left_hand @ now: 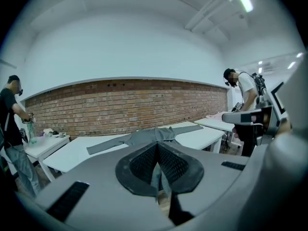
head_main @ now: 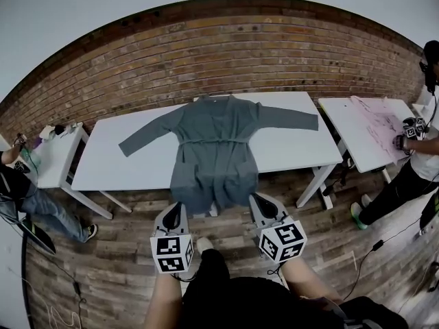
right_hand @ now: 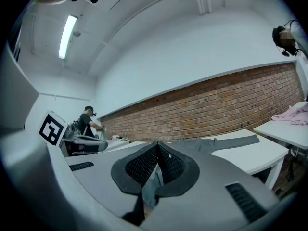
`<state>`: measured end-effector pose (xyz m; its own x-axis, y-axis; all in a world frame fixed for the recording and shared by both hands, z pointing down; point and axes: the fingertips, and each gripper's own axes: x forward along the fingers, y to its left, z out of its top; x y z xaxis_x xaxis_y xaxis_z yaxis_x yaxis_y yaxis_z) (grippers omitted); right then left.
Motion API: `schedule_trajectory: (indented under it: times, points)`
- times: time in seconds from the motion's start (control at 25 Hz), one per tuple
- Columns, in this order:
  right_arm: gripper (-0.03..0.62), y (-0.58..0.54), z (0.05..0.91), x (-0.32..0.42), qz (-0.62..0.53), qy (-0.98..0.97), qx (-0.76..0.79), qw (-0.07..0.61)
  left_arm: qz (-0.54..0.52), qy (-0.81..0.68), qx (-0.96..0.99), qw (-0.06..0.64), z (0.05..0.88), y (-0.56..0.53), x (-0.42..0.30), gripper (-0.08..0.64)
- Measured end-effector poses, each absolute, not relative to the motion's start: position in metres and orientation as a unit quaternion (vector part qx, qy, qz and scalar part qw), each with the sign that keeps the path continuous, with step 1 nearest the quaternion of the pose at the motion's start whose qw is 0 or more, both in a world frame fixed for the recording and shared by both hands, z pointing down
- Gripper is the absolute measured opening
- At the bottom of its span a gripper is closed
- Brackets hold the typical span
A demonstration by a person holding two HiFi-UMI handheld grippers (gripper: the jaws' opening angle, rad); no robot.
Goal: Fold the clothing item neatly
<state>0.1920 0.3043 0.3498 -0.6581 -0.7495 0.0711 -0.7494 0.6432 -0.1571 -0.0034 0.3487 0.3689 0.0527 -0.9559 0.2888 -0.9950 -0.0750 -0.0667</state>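
Here we hold the grey robe (head_main: 214, 142) by its hem with both tools. Our left gripper (head_main: 173, 214) has its jaws pressed together on a fold of the grey cloth at the hem's 7 o'clock corner. Our right gripper (head_main: 265, 210) pinches the hem the same way at the 5 o'clock corner. The robe lies spread on the white table (head_main: 302, 153), collar at 12 o'clock toward the brick wall (head_main: 226, 53), sleeves stretched out to 9 and 3 o'clock, a belt across its waist, its lower part reaching past the table's near edge. At 3 o'clock a second table (head_main: 336, 115) bears a pink cloth (head_main: 377, 125), with a person (head_main: 411, 170) beside it
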Motion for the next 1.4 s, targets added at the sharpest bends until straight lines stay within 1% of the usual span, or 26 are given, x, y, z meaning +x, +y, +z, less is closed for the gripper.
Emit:
schedule_trajectory:
  times: [0.2,0.52,0.76,0.96,1.16,1.28,1.4]
  points:
    - [0.000,0.272,0.356,0.183,-0.075,0.905,-0.418,-0.006,0.116,-0.665,0.735,0.069,0.374,0.300,-0.012,-0.002]
    - [0.000,0.173,0.368,0.170,-0.071,0.889,-0.451,-0.028,0.108,-0.644,0.754,0.074,0.384,0.195,-0.026,-0.002]
    - [0.000,0.090,0.380,0.134,-0.085,0.878,-0.468,-0.046,0.122,-0.623,0.770,0.062,0.377,0.100,-0.057,-0.002]
    - [0.001,0.028,0.371,0.102,-0.082,0.872,-0.480,-0.044,0.114,-0.605,0.786,0.061,0.367,0.031,-0.082,-0.002]
    - [0.001,-0.004,0.378,0.079,-0.093,0.870,-0.482,-0.051,0.106,-0.592,0.795,0.078,0.374,-0.013,-0.102,-0.002]
    - [0.000,-0.019,0.386,0.082,-0.134,0.860,-0.491,-0.039,0.107,-0.586,0.799,0.086,0.382,-0.031,-0.108,-0.002]
    - [0.000,-0.029,0.396,0.092,-0.139,0.851,-0.503,-0.053,0.110,-0.584,0.798,0.098,0.391,-0.040,-0.111,-0.002]
